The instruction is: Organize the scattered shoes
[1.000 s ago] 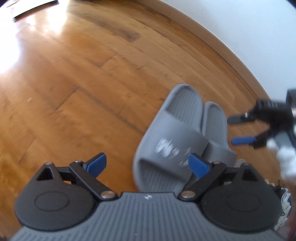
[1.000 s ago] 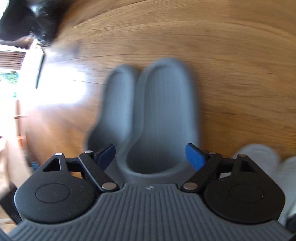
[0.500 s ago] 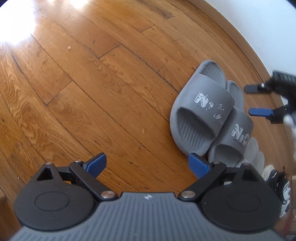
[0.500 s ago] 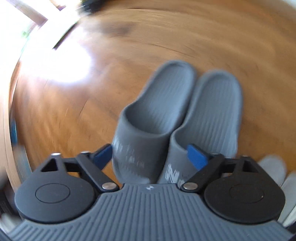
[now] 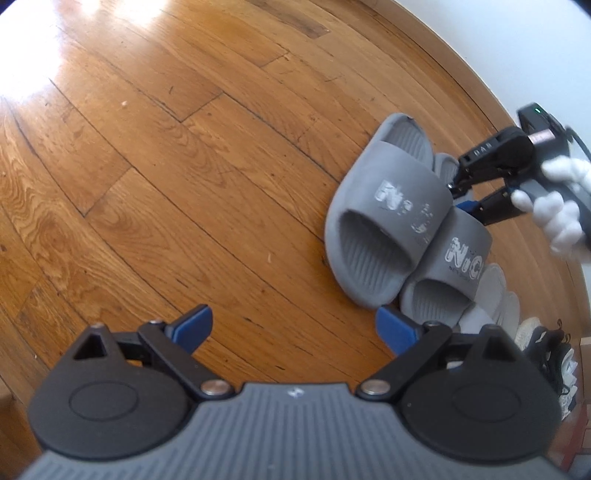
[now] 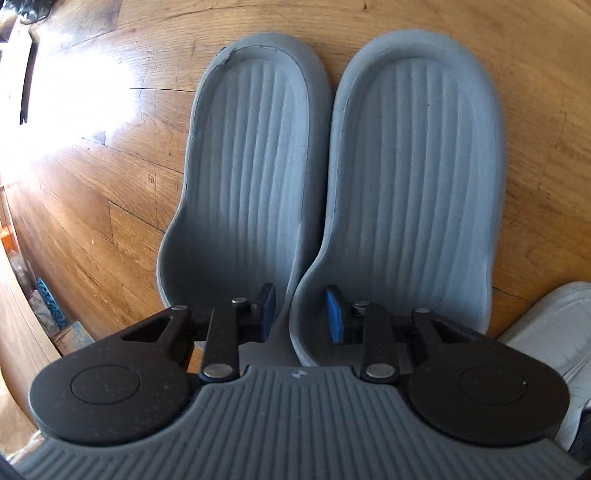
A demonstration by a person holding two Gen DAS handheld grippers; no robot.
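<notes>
Two grey slide sandals lie side by side, touching, on the wooden floor [image 5: 155, 155], near the baseboard and white wall [image 5: 524, 33]. The first slide [image 6: 251, 155] and second slide [image 6: 413, 166] show ribbed footbeds; worn white lettering marks both straps in the left wrist view.

Right gripper [image 6: 301, 314]: jaws have just been closing. Blue pads [image 6: 334, 314] now stand close together, straddling the adjoining inner rims of both slides at the strap end; whether the pads press on the rims cannot be told. A white-gloved hand [image 5: 554, 210] carries it.

Left gripper [image 5: 293, 326]: jaws wide apart, nothing between them, hanging over bare floor just beside the slides.

Pale slippers [image 5: 495, 295] and a dark sneaker [image 5: 554, 354] lie beyond the pair.
</notes>
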